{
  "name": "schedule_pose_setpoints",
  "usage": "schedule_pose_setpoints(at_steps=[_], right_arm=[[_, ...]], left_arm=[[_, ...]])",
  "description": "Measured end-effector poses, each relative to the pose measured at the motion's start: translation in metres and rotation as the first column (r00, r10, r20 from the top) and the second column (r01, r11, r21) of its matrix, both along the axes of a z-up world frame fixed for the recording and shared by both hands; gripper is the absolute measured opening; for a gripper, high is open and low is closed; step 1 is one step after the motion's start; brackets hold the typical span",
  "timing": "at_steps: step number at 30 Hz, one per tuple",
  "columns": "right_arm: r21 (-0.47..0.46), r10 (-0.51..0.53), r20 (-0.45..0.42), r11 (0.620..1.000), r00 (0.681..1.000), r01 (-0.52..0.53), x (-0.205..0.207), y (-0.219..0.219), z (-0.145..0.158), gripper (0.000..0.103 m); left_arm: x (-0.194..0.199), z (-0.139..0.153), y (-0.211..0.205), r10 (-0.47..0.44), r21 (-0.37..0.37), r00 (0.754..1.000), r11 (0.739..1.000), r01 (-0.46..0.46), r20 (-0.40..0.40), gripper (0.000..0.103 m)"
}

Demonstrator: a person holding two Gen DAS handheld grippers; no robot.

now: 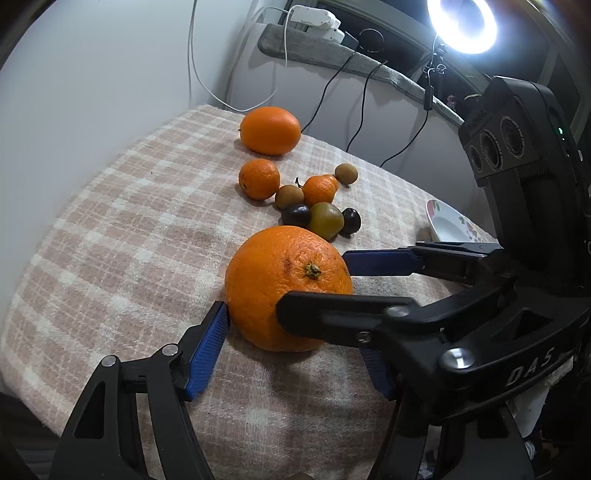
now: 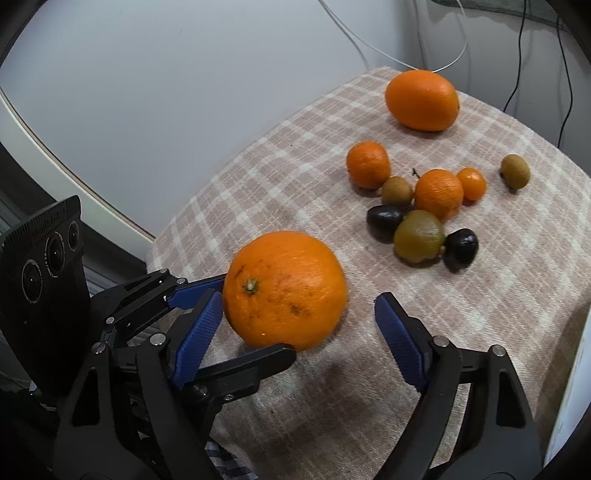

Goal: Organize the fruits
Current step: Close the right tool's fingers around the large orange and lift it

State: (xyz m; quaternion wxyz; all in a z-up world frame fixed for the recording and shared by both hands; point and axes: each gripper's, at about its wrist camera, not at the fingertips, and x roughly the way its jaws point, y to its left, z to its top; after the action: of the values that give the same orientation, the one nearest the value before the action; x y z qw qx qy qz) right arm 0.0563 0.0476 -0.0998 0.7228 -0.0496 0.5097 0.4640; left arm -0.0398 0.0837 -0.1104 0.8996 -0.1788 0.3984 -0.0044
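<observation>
A large orange (image 1: 286,286) (image 2: 284,290) sits on the checked cloth near its front edge. My left gripper (image 1: 295,354) is open, its blue pads either side of the orange's near side. My right gripper (image 2: 299,328) is open too, its jaws standing wide around the same orange; its left pad sits by the orange's side. Each gripper's fingers cross the other's view. Farther back lie another large orange (image 1: 269,130) (image 2: 422,99), two mandarins (image 1: 259,179) (image 1: 319,190), brown kiwi-like fruits (image 1: 289,196), a green-brown fruit (image 1: 325,220) and dark plums (image 1: 295,216).
A white floral bowl (image 1: 448,221) stands at the cloth's right edge, behind the right gripper. Cables hang down the wall behind the table. A ring light (image 1: 461,24) shines at top right. The cloth's front edge (image 2: 166,236) drops off near the grippers.
</observation>
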Motion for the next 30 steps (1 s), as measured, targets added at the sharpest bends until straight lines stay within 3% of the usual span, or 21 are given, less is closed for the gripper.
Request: schedule_pose_setpoints(at_steps=[6, 30], right_arm=[[0.003, 0.025, -0.014, 1.000, 1.000, -0.025, -0.002, 0.008, -0.004, 0.077], [0.018, -0.017, 0.030, 1.000, 0.999, 0.017, -0.003, -0.014, 0.012, 0.075]], left_arm=[[0.000, 0.000, 0.000, 0.000, 0.001, 1.000, 1.000, 0.000, -0.001, 0.067], [0.007, 0.015, -0.024, -0.046, 0.038, 0.999, 0.998, 0.045, 0.028, 0.067]])
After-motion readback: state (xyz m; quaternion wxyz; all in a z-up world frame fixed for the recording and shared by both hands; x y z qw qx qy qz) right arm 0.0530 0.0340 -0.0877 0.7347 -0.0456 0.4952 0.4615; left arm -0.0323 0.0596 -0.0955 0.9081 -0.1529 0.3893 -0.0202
